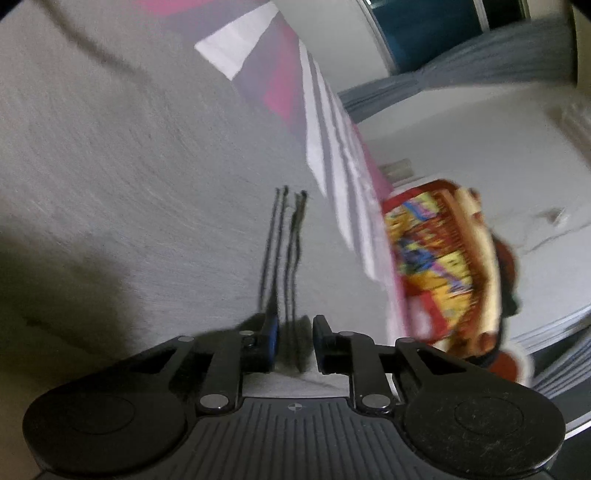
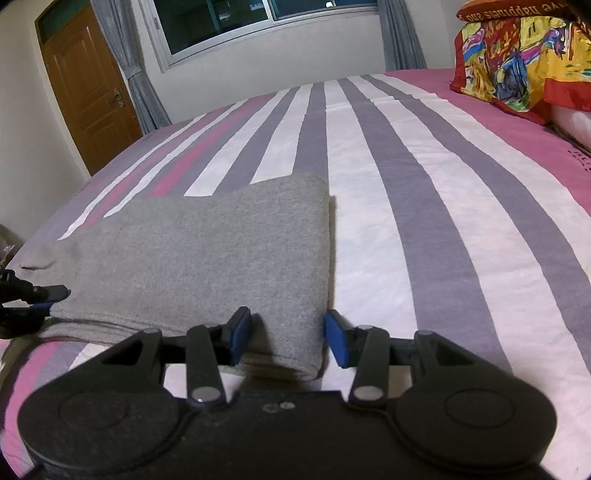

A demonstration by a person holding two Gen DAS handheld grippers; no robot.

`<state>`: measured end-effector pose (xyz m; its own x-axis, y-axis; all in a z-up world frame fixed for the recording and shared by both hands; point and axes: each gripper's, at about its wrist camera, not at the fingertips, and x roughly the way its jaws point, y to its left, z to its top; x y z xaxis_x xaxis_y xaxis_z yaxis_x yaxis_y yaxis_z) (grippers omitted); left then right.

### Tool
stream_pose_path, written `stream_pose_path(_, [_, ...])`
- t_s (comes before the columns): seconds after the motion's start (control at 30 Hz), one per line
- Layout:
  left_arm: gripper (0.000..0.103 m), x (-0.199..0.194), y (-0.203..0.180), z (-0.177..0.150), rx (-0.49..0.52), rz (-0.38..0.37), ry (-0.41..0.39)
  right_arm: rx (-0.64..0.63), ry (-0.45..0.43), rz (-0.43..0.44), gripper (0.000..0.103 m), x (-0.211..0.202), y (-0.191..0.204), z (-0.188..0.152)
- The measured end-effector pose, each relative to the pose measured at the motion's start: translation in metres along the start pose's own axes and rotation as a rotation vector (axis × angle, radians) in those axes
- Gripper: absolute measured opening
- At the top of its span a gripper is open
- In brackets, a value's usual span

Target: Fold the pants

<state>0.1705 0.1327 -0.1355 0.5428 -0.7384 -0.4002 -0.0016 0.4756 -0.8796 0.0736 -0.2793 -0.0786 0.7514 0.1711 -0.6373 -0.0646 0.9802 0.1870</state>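
The grey pants [image 2: 207, 251] lie folded into a flat stack on the striped bed sheet [image 2: 424, 192]. My right gripper [image 2: 288, 334] is open and straddles the stack's near right corner: one blue pad rests on the cloth, the other stands just off its right edge. My left gripper [image 2: 48, 297] sits at the stack's left edge. In the blurred, tilted left wrist view the pants [image 1: 129, 166] fill the frame. There the left gripper [image 1: 295, 332] has its jaws a narrow way apart, with the dark lines of the stacked cloth edges [image 1: 291, 258] running between them and a gap showing on one side.
A bright patterned pillow [image 2: 517, 55] lies at the bed's far right; it also shows as the blurred pillow [image 1: 439, 258]. Beyond the bed are a wooden door [image 2: 88, 92], a window [image 2: 258, 22] and grey curtains [image 2: 144, 85]. Bare sheet stretches right of and behind the pants.
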Motion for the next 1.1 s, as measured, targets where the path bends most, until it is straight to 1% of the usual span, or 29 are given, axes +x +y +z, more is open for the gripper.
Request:
stream_pose_path(0.07, [0.021, 0.008, 0.004, 0.0, -0.025, -0.038, 0.009, 0.0, 0.0, 0.0, 0.045, 0.0, 0.0, 0.0])
stream_pose_path(0.13, [0.021, 0.016, 0.002, 0.0, -0.018, -0.028, 0.01, 0.001, 0.0, 0.0, 0.045, 0.0, 0.0, 0.0])
stream_pose_path(0.2, [0.02, 0.023, -0.006, -0.003, 0.011, -0.016, 0.017, 0.001, 0.0, -0.001, 0.046, 0.0, 0.0, 0.0])
stream_pose_path(0.23, [0.019, 0.024, -0.01, -0.005, 0.004, -0.032, 0.019, 0.002, 0.001, -0.001, 0.046, 0.0, 0.0, 0.0])
stream_pose_path(0.27, [0.009, 0.022, -0.014, -0.007, -0.003, -0.067, 0.02, 0.003, 0.001, -0.003, 0.046, 0.0, 0.0, 0.0])
stream_pose_path(0.3, [0.01, 0.019, -0.02, -0.008, 0.001, -0.101, 0.011, 0.004, 0.001, -0.003, 0.047, 0.0, 0.0, 0.0])
stream_pose_path(0.33, [0.01, 0.018, -0.024, -0.01, 0.001, -0.114, -0.001, 0.006, 0.0, -0.005, 0.047, 0.0, 0.001, 0.0])
stream_pose_path(0.37, [0.009, 0.014, -0.025, -0.012, -0.005, -0.105, -0.015, 0.006, 0.0, -0.004, 0.047, 0.0, 0.001, 0.0])
stream_pose_path(0.4, [0.009, 0.011, -0.022, -0.013, -0.017, -0.108, -0.022, 0.004, 0.0, -0.004, 0.047, 0.0, 0.002, 0.0])
stream_pose_path(0.47, [0.008, 0.005, -0.01, -0.017, -0.045, -0.078, -0.033, 0.002, 0.0, -0.002, 0.047, 0.0, 0.002, -0.001])
stream_pose_path(0.5, [0.008, 0.004, 0.0, -0.018, -0.076, -0.073, -0.034, 0.003, 0.001, -0.001, 0.047, 0.0, 0.002, -0.001])
stream_pose_path(0.57, [0.008, 0.002, 0.014, -0.024, -0.114, -0.086, -0.035, 0.007, 0.003, 0.002, 0.047, 0.0, 0.001, -0.001])
stream_pose_path(0.63, [0.008, 0.003, 0.016, -0.028, -0.131, -0.101, -0.04, 0.008, 0.008, 0.001, 0.05, 0.001, 0.0, -0.001])
stream_pose_path(0.67, [0.008, 0.004, 0.014, -0.03, -0.148, -0.126, -0.039, 0.007, 0.009, -0.004, 0.051, 0.001, -0.001, -0.001])
stream_pose_path(0.7, [0.008, 0.008, 0.011, -0.03, -0.147, -0.132, -0.034, 0.007, 0.009, -0.008, 0.052, 0.002, -0.001, 0.0])
stream_pose_path(0.73, [0.008, 0.011, 0.006, -0.03, -0.129, -0.117, -0.035, 0.007, 0.008, -0.011, 0.052, 0.002, 0.0, 0.0])
stream_pose_path(0.77, [0.008, 0.013, 0.0, -0.028, -0.109, -0.067, -0.049, 0.008, 0.006, -0.014, 0.052, 0.002, 0.0, 0.0])
stream_pose_path(0.8, [0.008, 0.014, 0.0, -0.027, -0.097, -0.033, -0.056, 0.008, 0.006, -0.014, 0.052, 0.002, 0.0, 0.001])
stream_pose_path(0.87, [0.008, 0.02, -0.004, -0.024, -0.064, 0.004, -0.051, 0.009, 0.006, -0.013, 0.053, 0.002, 0.0, 0.0])
stream_pose_path(0.9, [0.008, 0.021, -0.004, -0.023, -0.054, 0.009, -0.048, 0.008, 0.005, -0.014, 0.053, 0.002, 0.0, 0.0])
stream_pose_path(0.97, [0.008, 0.022, -0.003, -0.02, -0.06, -0.005, -0.047, 0.01, 0.004, -0.014, 0.054, 0.002, -0.001, -0.001])
stream_pose_path(1.03, [0.007, 0.019, -0.004, -0.019, -0.094, -0.056, -0.037, 0.01, 0.005, -0.016, 0.054, 0.002, -0.001, -0.001])
stream_pose_path(1.07, [0.007, 0.012, 0.0, -0.02, -0.122, -0.087, -0.038, 0.009, 0.005, -0.018, 0.054, 0.002, 0.0, -0.001])
stream_pose_path(1.1, [0.007, 0.007, 0.0, -0.021, -0.141, -0.096, -0.052, 0.009, 0.004, -0.018, 0.054, 0.002, 0.0, -0.001])
